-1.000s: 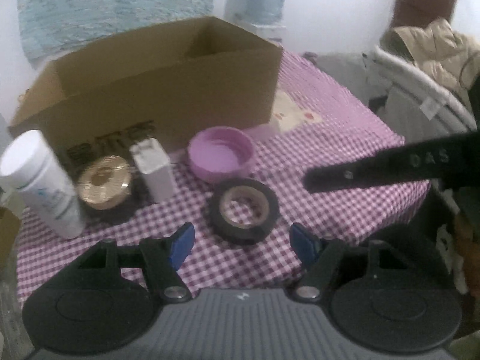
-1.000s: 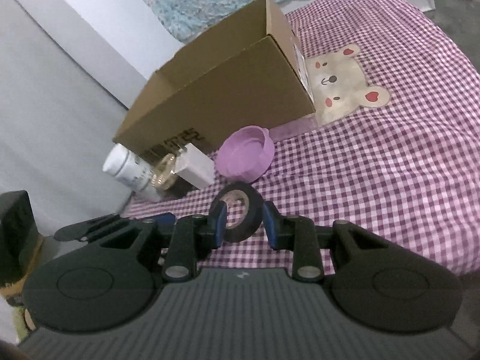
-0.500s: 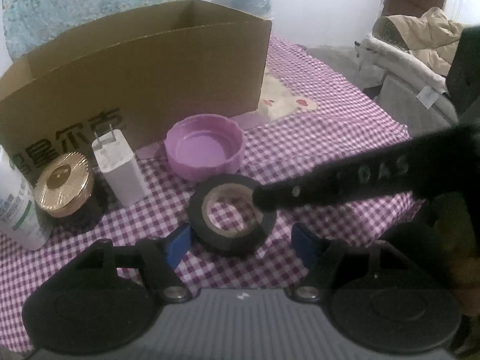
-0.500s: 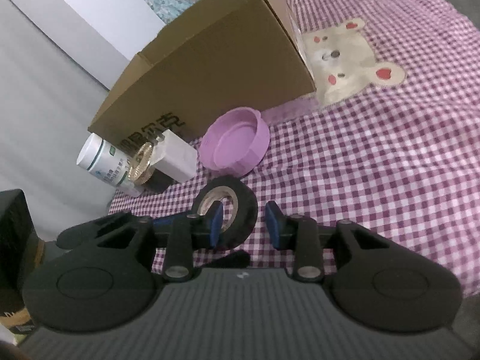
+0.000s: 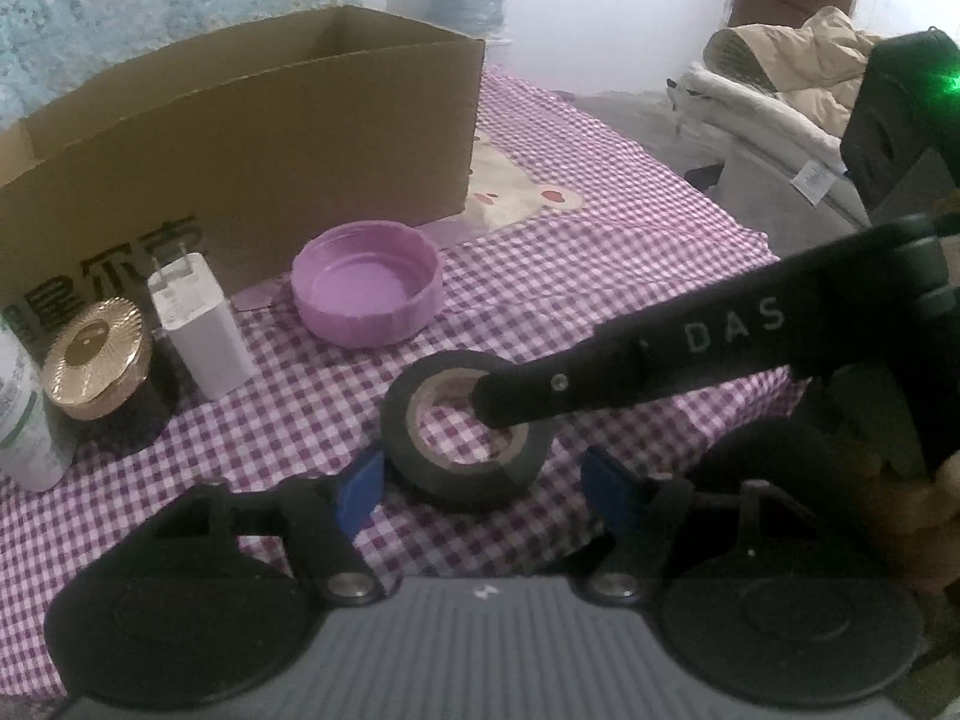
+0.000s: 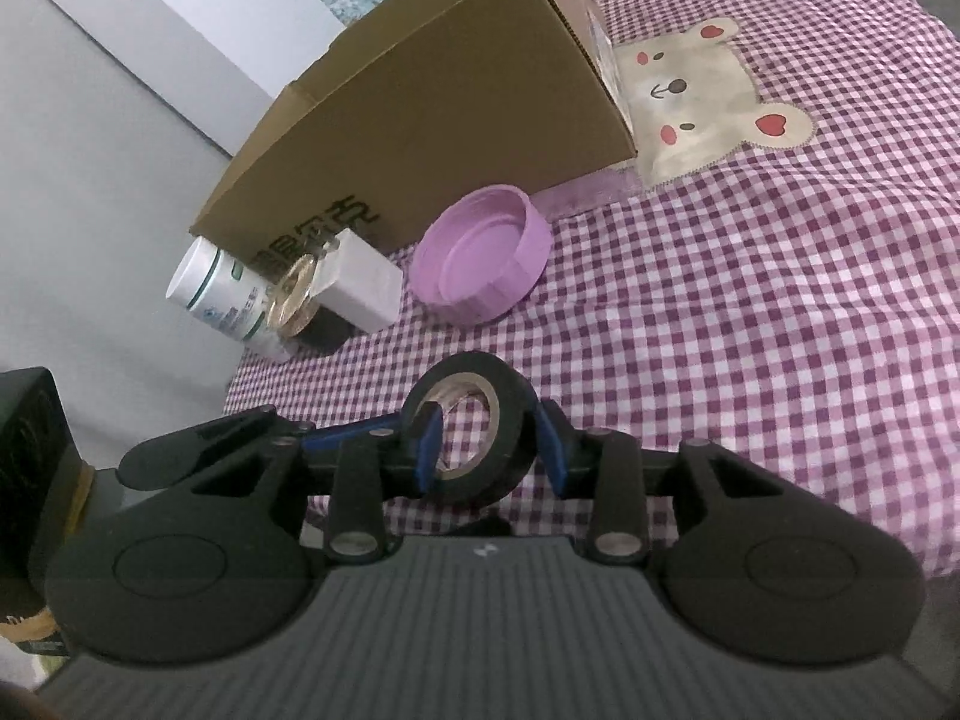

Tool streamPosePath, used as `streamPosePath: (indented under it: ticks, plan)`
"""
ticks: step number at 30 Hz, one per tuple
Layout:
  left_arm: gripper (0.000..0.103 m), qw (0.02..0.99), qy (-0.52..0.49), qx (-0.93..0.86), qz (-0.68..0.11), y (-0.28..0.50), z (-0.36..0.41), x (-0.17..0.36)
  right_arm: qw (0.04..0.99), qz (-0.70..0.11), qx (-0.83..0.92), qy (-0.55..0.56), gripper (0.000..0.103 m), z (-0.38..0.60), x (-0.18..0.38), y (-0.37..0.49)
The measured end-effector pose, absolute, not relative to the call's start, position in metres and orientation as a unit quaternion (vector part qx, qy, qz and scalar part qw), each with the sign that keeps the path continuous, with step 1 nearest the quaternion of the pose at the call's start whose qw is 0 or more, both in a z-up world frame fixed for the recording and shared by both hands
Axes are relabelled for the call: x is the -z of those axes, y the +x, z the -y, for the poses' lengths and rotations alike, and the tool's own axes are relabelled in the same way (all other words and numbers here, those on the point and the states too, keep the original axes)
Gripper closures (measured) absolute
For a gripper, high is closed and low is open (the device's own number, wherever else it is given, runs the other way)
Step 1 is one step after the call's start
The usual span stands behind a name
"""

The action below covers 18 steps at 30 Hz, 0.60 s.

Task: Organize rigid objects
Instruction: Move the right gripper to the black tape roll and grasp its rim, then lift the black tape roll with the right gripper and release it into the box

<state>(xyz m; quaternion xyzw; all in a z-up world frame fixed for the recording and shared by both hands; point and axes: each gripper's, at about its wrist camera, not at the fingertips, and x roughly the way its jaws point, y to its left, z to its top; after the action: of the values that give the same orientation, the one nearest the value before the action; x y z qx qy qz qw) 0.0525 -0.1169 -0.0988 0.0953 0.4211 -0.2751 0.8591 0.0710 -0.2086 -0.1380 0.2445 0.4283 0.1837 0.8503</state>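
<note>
Tape first: the black tape roll (image 5: pixel 467 433) lies flat on the purple checked cloth (image 6: pixel 750 312) near the cloth's front edge, right in front of both of your tools. Your right gripper (image 6: pixel 489 441) straddles one side of the ring, one blue finger (image 6: pixel 429 441) inside the hole and the other against the outer wall; the jaws are drawn in close around that wall, though whether the pads are pressing on the tape you cannot tell. In the left wrist view the same black finger reaches in from the right and its tip sits over the roll's hole. Your left gripper (image 5: pixel 480 489) is spread wide, its blue pads (image 5: pixel 358 483) on either side of the roll and gripping nothing.

Just beyond the roll, the lilac lid (image 5: pixel 367 292) rests open side up and holds nothing. Toward the cloth's left edge stand a white charger block (image 5: pixel 201 327) with its prongs up, a dark jar with a gold cap (image 5: pixel 96 354) just beside it, and a white bottle (image 6: pixel 216 294) at the very edge.

Behind them all, along the back of the cloth, the cardboard box (image 5: pixel 252 162) stands with its top open; from these angles its inside is hidden, so its contents cannot be told. A bear patch (image 6: pixel 702 96) on the cloth shows beside the box's right corner.
</note>
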Motion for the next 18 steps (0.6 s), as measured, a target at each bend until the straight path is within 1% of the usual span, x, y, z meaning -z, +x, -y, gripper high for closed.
streamPosePath:
  ticks: [10, 12, 13, 15, 17, 18]
  plan:
    - [0.033, 0.865, 0.145, 0.258, -0.406, 0.054, 0.126, 0.102, 0.872, -0.421, -0.167, 0.187, 0.071, 0.194, 0.132, 0.071]
    - [0.037, 0.866, 0.148, 0.258, -0.401, 0.053, 0.129, 0.101, 0.876, -0.42, -0.166, 0.17, 0.072, 0.189, 0.131, 0.07]
    - [0.037, 0.867, 0.144, 0.257, -0.402, 0.052, 0.128, 0.102, 0.878, -0.419, -0.167, 0.161, 0.073, 0.187, 0.131, 0.07]
    - [0.037, 0.869, 0.138, 0.253, -0.402, 0.054, 0.127, 0.102, 0.883, -0.416, -0.166, 0.14, 0.075, 0.182, 0.13, 0.068]
    - [0.037, 0.873, 0.136, 0.249, -0.397, 0.051, 0.127, 0.103, 0.888, -0.413, -0.161, 0.122, 0.081, 0.178, 0.129, 0.067]
    - [0.037, 0.874, 0.136, 0.247, -0.396, 0.051, 0.128, 0.103, 0.889, -0.412, -0.159, 0.121, 0.082, 0.179, 0.129, 0.067]
